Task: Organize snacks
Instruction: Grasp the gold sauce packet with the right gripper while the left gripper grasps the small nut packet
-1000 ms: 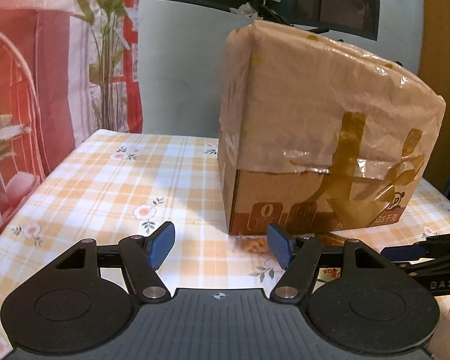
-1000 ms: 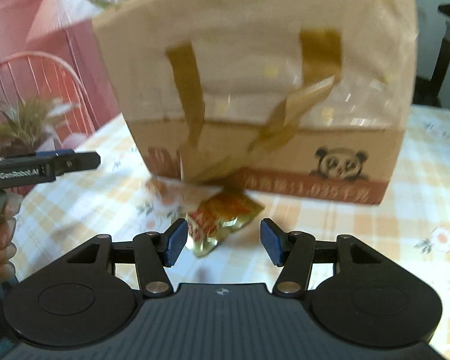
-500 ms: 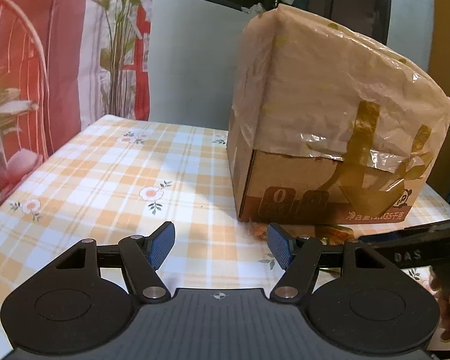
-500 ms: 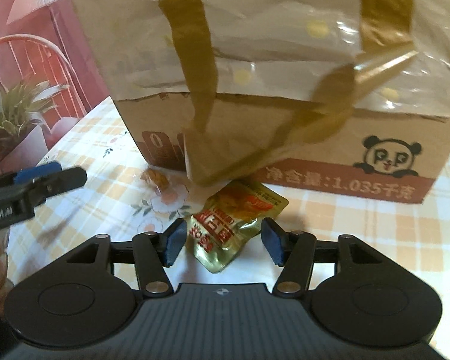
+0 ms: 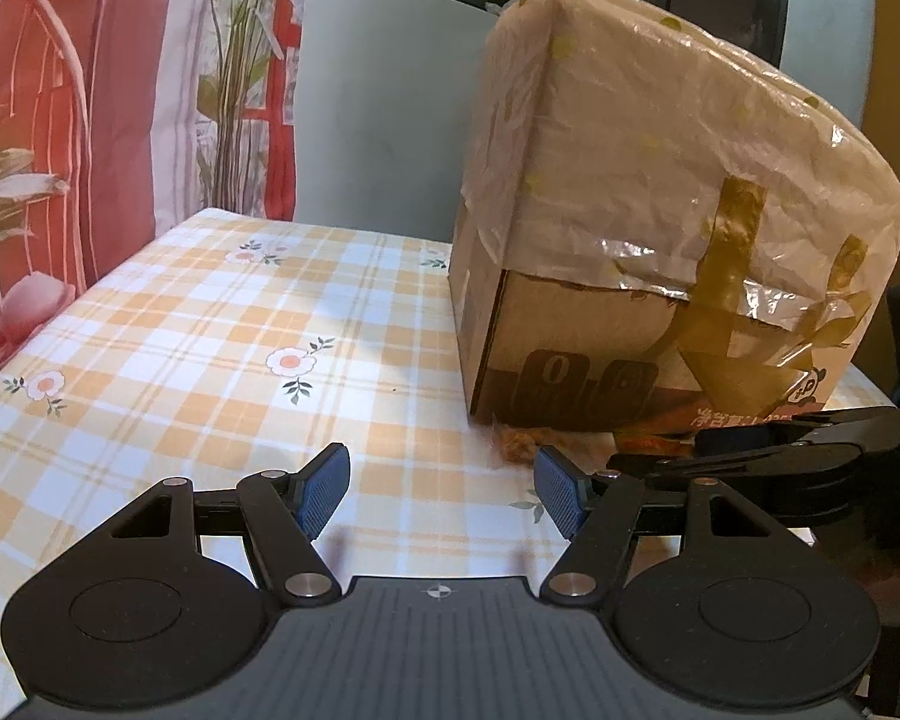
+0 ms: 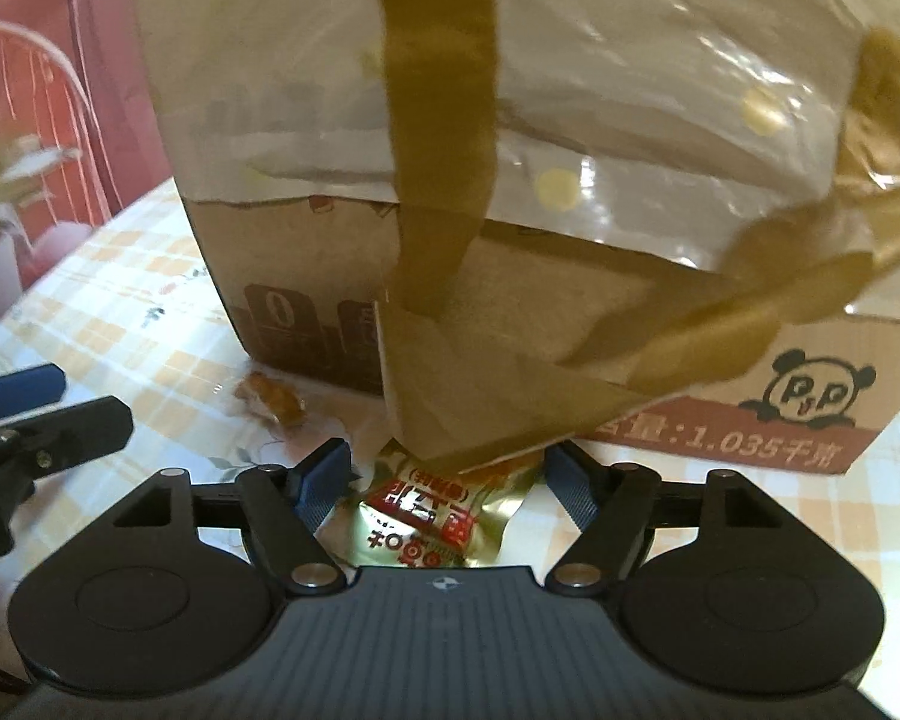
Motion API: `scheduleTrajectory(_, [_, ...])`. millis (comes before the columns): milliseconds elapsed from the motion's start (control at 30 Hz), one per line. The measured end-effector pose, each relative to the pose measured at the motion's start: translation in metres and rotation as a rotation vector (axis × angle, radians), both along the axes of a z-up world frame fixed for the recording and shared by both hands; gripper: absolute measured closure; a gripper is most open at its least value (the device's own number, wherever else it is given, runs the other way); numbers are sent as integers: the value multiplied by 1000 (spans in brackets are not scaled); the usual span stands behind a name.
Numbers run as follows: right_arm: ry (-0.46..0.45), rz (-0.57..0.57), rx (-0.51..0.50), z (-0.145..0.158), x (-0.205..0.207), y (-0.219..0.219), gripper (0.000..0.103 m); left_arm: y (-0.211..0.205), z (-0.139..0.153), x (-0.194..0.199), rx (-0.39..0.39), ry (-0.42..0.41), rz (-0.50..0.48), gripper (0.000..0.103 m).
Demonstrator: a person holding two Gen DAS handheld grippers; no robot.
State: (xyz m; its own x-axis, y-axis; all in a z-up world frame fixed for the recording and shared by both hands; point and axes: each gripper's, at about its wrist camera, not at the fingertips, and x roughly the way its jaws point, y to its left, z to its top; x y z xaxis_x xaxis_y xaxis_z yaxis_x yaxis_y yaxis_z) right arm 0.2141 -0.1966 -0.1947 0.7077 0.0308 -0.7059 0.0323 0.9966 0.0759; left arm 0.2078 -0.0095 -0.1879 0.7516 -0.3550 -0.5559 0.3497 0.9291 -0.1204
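Right gripper [image 6: 449, 483] low over the table, jaws well apart and just been opening – gold-and-red snack packet [image 6: 435, 519] lay flat between the blue pads [image 6: 324, 483], not pinched, no pad seen pressing on it. Packet's far end tucked under a loose cardboard flap [image 6: 480, 396] hanging off the box front. Printing on the packet red and white, partly legible only.

Left gripper [image 5: 441, 495] hovered over bare checked tablecloth [image 5: 210, 348], jaws about as wide, nothing between them. Seen from the right wrist view as black fingers with a blue pad at the left edge.

Just past the left gripper's right pad: small amber-wrapped snack [image 6: 273, 399] on the cloth, touching or nearly touching the box's near corner – could not tell which. Well apart from the gold packet, left of it in the right wrist view.

Behind both snacks: cardboard box [image 5: 576, 384] upright on the table, upper half wrapped in translucent plastic [image 5: 660, 138], brown tape strips [image 6: 444, 150] crossing down the front. Panda logo [image 6: 810, 390] and red band with white print at the lower right of the front face.

Farther back: red-and-white curtain [image 5: 120, 90], plant stems [image 5: 234, 90], pale wall.
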Motion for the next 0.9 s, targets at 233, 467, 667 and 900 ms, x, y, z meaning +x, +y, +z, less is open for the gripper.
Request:
scheduleTrajectory(233, [-24,26,-22,-3,-8,-4,34,0,-5,2,3,14,1,33])
scheduleTrajectory(467, [-57,114,-29,-5,-33,-17,52,-2,-7,2,-2,23,-2,33])
scheduleTrajectory(667, [-74,203,-33,-5,-53,-34,56,-3,-6,-3,-3,21,-11,33])
scheduleTrajectory(900, [-102,268,-78,-5,-75,-53,60,-10,-4,-5,-11,47,-32,35])
